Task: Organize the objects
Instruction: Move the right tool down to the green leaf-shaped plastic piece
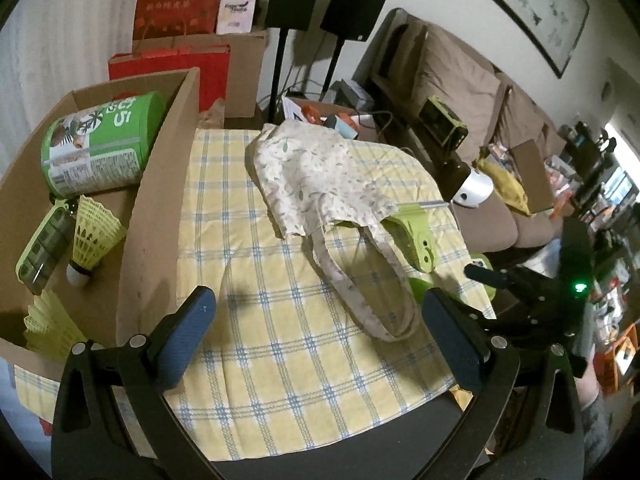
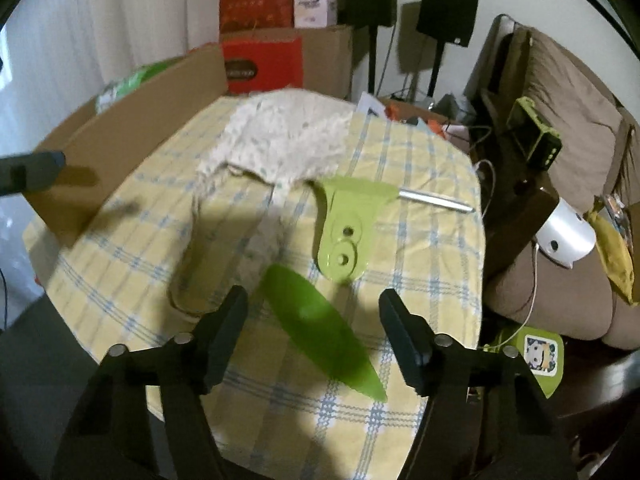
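A yellow checked cloth [image 1: 280, 320] covers the table. On it lies a floral tote bag [image 1: 320, 172] [image 2: 280, 136], with a lime-green tool [image 1: 416, 240] [image 2: 344, 232] that has two holes and a metal rod resting on the bag's edge. A darker green leaf-shaped piece [image 2: 320, 332] lies flat on the cloth between the fingers of my right gripper [image 2: 314, 304]; the pads stand apart from it. My left gripper [image 1: 318, 308] hangs open over the bare cloth in front of the bag's handles. The right gripper [image 1: 500, 280] shows at the table's right edge.
A cardboard box [image 1: 160, 184] on the left holds a green canister [image 1: 100, 148], yellow shuttlecocks [image 1: 94, 236] and a green pill case [image 1: 44, 248]. Red bags [image 1: 180, 0] and speaker stands [image 1: 280, 60] are behind. A brown sofa [image 2: 560, 300] is close on the right.
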